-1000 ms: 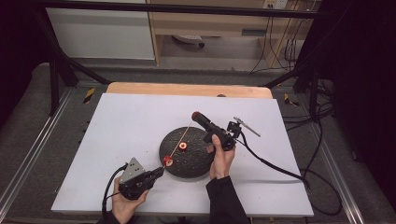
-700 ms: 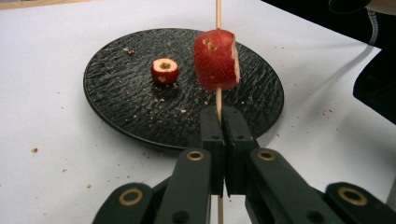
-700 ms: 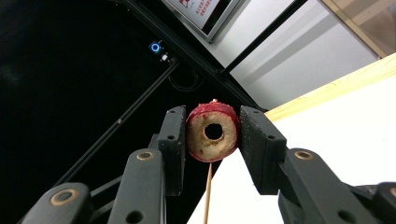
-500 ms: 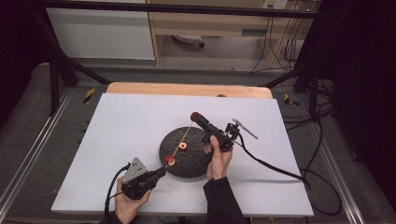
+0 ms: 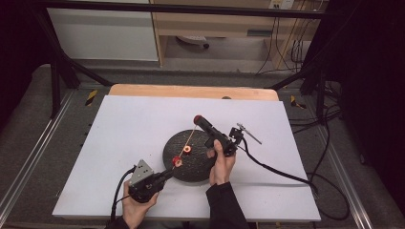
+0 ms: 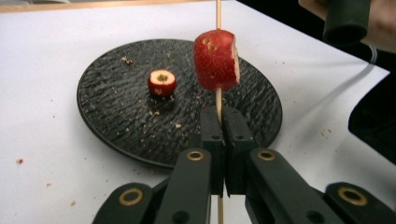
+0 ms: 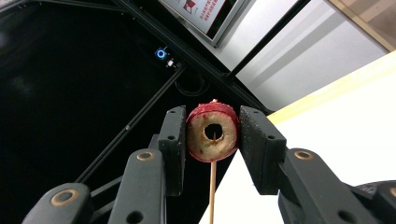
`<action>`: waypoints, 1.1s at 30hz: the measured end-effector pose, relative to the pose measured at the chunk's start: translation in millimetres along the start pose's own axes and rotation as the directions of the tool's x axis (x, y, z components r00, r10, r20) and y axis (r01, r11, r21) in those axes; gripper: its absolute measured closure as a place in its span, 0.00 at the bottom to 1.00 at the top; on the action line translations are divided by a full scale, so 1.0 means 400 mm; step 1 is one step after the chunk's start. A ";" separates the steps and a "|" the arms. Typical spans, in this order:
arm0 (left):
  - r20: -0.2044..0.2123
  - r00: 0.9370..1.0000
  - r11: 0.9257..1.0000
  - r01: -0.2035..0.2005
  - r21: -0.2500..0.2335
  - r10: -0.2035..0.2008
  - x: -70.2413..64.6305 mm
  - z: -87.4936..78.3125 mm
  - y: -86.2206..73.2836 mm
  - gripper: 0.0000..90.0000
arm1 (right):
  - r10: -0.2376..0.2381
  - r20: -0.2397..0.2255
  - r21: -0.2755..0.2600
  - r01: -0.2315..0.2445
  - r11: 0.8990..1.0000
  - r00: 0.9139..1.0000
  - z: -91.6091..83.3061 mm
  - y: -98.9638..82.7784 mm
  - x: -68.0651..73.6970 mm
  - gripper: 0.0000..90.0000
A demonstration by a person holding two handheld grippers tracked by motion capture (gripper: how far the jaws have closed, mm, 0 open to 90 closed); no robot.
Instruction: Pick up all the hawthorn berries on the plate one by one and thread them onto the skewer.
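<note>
At the L gripper point(image 6: 219, 140), the jaws are clamped tight on the thin wooden skewer point(image 6: 218, 98), gripped near its lower end, w/ one red fruit piece point(image 6: 216, 59) already threaded just above the grip. At the R gripper point(image 7: 212, 140), the jaws are pressed on both sides of a cored red fruit ring point(image 7: 213, 132); the skewer tip is seen right at the ring's centre hole, so the ring is judged to be at the point of being threaded. In the high view the skewer point(image 5: 188, 140) is held slanting up from the L gripper point(image 5: 162, 177) to the R gripper point(image 5: 198, 119), over the black textured plate point(image 5: 200, 169), approx mid-table on the white sheet point(image 5: 119, 133). One more small red piece point(image 6: 162, 82) is left on the plate point(image 6: 116, 126), among crumbs. For the step to be done well: the hole should be kept in line w/ the stick, the ring slid down along the stick's axis, not sideways, as a thin stick can bend or snap. The squeeze on the ring should be kept light, since soft fruit may split. The L grip should be held steady as the counter-hold, and the work kept over the plate so any drop is caught.
</note>
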State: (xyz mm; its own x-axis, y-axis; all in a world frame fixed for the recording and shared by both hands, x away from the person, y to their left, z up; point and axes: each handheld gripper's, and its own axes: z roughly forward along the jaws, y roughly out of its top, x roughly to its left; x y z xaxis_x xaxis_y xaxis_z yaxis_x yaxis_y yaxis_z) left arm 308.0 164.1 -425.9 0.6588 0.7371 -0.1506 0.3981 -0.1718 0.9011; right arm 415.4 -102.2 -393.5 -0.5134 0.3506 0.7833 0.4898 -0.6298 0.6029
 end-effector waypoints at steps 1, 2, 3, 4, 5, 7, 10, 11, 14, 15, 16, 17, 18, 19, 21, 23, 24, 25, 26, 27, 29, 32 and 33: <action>-0.003 1.000 1.000 0.002 -0.002 -0.002 -0.002 0.002 0.001 0.98 | 0.001 -0.001 0.000 -0.001 1.000 1.000 0.000 0.000 0.000 0.70; -0.004 1.000 1.000 0.006 -0.006 -0.006 -0.005 0.005 0.002 0.98 | 0.003 -0.001 0.000 -0.003 1.000 1.000 0.000 -0.001 0.000 0.70; -0.008 1.000 1.000 0.005 -0.008 -0.005 -0.007 0.008 0.003 0.98 | 0.005 -0.003 0.001 -0.005 1.000 1.000 0.000 -0.002 0.000 0.70; -0.011 1.000 1.000 0.009 -0.009 -0.009 -0.010 0.011 0.005 0.98 | 0.007 -0.002 0.000 -0.007 1.000 1.000 0.000 -0.002 0.000 0.70; -0.012 1.000 1.000 0.012 -0.012 -0.012 -0.011 0.013 0.007 0.98 | 0.005 -0.003 0.002 -0.005 1.000 1.000 0.000 -0.003 0.000 0.70; -0.016 1.000 1.000 0.017 -0.015 -0.017 -0.013 0.018 0.012 0.98 | 0.005 -0.002 0.003 -0.005 1.000 1.000 -0.001 -0.006 0.000 0.70; -0.016 1.000 1.000 0.017 -0.010 -0.017 -0.014 0.025 0.019 0.98 | 0.003 -0.002 0.001 -0.003 1.000 1.000 -0.002 -0.007 0.000 0.70; -0.017 1.000 1.000 0.019 -0.009 -0.019 -0.014 0.027 0.020 0.98 | 0.001 -0.003 -0.001 -0.001 1.000 1.000 -0.002 -0.007 0.001 0.70; -0.016 1.000 1.000 0.019 -0.007 -0.019 -0.014 0.031 0.022 0.98 | -0.009 -0.007 -0.001 0.009 1.000 1.000 -0.005 -0.003 0.004 0.70; -0.016 1.000 1.000 0.017 -0.008 -0.018 -0.015 0.031 0.022 0.98 | -0.011 -0.006 -0.002 0.011 1.000 1.000 -0.006 -0.003 0.005 0.71; -0.019 1.000 1.000 0.013 -0.010 -0.013 -0.016 0.031 0.022 0.98 | -0.011 -0.006 -0.001 0.011 1.000 1.000 -0.006 -0.002 0.006 0.71; -0.023 1.000 1.000 0.009 -0.013 -0.010 -0.017 0.030 0.022 0.98 | -0.010 -0.006 -0.002 0.010 1.000 1.000 -0.006 -0.002 0.006 0.71; -0.029 1.000 1.000 0.007 -0.019 -0.007 -0.018 0.029 0.021 0.98 | -0.008 -0.006 -0.005 0.008 1.000 1.000 -0.006 -0.003 0.006 0.71; -0.034 0.999 1.000 0.009 -0.023 -0.009 -0.020 0.028 0.021 0.98 | -0.007 -0.005 -0.009 0.007 1.000 1.000 -0.006 -0.004 0.006 0.71; -0.040 0.999 1.000 0.005 -0.023 -0.006 -0.023 0.028 0.020 0.98 | -0.002 0.000 -0.020 0.002 1.000 1.000 -0.006 -0.007 0.005 0.71; -0.041 0.999 1.000 0.006 -0.014 -0.007 -0.025 0.031 0.019 0.98 | 0.001 0.002 -0.018 -0.001 1.000 1.000 -0.003 -0.009 0.003 0.71; -0.040 0.999 1.000 0.009 -0.011 -0.009 -0.025 0.033 0.018 0.98 | 0.000 0.005 -0.019 0.000 1.000 1.000 -0.003 -0.011 0.001 0.71; -0.044 0.999 1.000 0.004 -0.008 -0.004 -0.024 0.034 0.017 0.98 | 0.002 0.006 -0.015 -0.002 1.000 1.000 -0.003 -0.011 0.001 0.71; -0.045 0.999 1.000 0.009 -0.009 -0.009 -0.024 0.035 0.017 0.99 | 0.004 0.007 -0.011 -0.004 1.000 1.000 -0.003 -0.012 0.001 0.71; -0.045 0.999 1.000 0.011 -0.009 -0.011 -0.022 0.036 0.017 0.99 | 0.003 0.008 -0.010 -0.003 1.000 1.000 -0.004 -0.011 0.002 0.71; -0.045 0.999 1.000 0.007 -0.010 -0.008 -0.023 0.038 0.018 0.99 | 0.000 0.006 -0.006 0.000 1.000 1.000 -0.005 -0.010 0.003 0.71; -0.048 0.999 1.000 -0.002 -0.002 0.002 -0.022 0.042 0.019 0.99 | 0.004 0.005 0.003 -0.004 1.000 1.000 -0.006 -0.008 0.004 0.71; -0.047 0.999 1.000 0.000 0.001 0.000 -0.021 0.044 0.020 0.99 | 0.006 0.007 0.003 -0.006 1.000 1.000 -0.006 -0.008 0.004 0.71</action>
State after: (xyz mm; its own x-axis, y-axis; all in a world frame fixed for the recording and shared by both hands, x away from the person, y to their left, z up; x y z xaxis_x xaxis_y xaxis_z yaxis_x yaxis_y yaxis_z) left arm 316.9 144.8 -424.5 0.6278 0.7672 -0.1316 0.3988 -0.1718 0.9008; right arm 411.0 -101.2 -394.5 -0.5057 0.3514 0.7879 0.4952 -0.6296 0.5986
